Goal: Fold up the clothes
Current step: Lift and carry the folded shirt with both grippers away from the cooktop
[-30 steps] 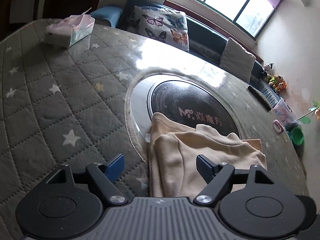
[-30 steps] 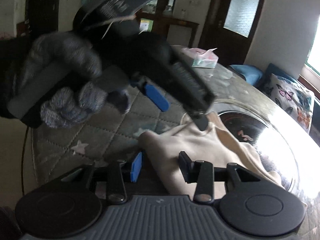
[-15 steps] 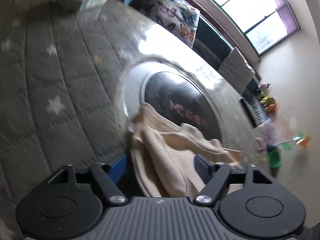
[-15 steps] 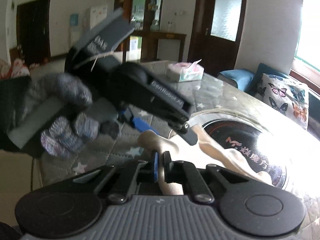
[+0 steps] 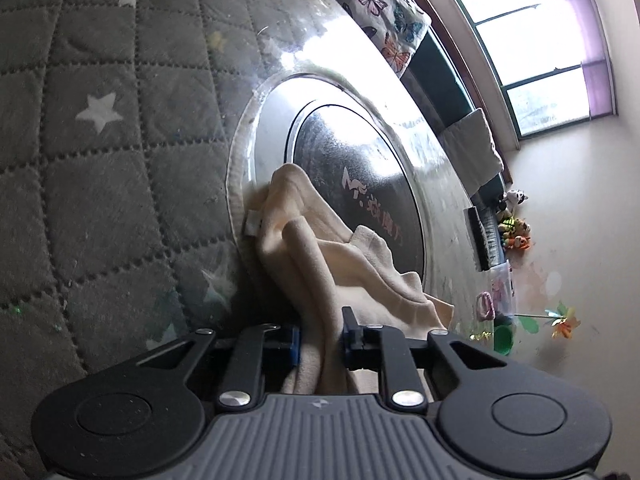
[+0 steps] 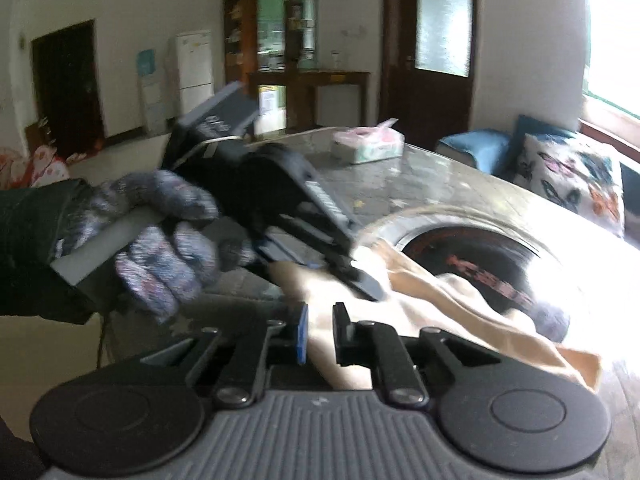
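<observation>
A cream-coloured garment (image 5: pixel 320 248) lies bunched on the round table, partly over its dark glass centre (image 5: pixel 352 168). My left gripper (image 5: pixel 320 344) is shut on the near edge of the garment and lifts a fold of it. In the right wrist view my right gripper (image 6: pixel 320 334) is shut on another part of the same garment (image 6: pixel 440 304). The left gripper (image 6: pixel 352 276), held by a gloved hand (image 6: pixel 160 232), shows just ahead of it, clamped on the cloth.
The table wears a grey quilted star-pattern cover (image 5: pixel 100 160). A tissue box (image 6: pixel 368 146) stands at its far side. A butterfly cushion (image 5: pixel 384 12) and a sofa lie beyond, under the window. Toys and a green cup (image 5: pixel 504 336) are on the floor.
Both grippers were open a second ago. The right one closed on the garment first, then the left one closed on it and lifted a fold.
</observation>
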Demonstrator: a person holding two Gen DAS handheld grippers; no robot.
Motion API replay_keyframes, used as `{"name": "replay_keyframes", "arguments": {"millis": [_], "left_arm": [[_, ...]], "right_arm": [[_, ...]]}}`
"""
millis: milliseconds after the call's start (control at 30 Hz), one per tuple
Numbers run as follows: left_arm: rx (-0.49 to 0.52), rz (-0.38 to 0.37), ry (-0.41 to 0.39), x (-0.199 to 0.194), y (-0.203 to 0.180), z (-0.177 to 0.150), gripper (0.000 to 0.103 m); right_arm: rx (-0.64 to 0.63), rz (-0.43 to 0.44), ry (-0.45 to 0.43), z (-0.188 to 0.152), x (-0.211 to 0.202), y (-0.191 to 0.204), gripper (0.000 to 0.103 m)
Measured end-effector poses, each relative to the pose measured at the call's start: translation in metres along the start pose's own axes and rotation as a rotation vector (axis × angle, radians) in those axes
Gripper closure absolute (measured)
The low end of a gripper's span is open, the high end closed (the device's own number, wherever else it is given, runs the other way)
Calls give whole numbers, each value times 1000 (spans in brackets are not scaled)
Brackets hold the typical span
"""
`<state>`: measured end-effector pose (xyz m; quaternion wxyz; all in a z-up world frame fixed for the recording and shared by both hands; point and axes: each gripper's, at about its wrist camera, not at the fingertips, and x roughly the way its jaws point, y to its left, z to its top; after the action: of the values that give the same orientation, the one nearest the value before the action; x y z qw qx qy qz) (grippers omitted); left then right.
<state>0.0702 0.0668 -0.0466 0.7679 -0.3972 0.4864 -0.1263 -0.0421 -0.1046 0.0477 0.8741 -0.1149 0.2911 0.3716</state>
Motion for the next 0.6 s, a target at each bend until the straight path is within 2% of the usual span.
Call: {"name": "replay_keyframes", "arguments": {"millis": [300,367,467,600], "left_arm": [[23,0,-4,3,1,-1,83],[33,4,-5,3,0,-1,83],[53,11,-6,4,-2,-2,83],[72,17,-8,4,-4,-1,83]], "right_arm": [[213,-203,77,-30,1,-73,87],[254,-225,97,-35,6,-89,90],[283,-236,87,-39,6,-104,90],[302,-325,90,-39,6,-121,89]]}}
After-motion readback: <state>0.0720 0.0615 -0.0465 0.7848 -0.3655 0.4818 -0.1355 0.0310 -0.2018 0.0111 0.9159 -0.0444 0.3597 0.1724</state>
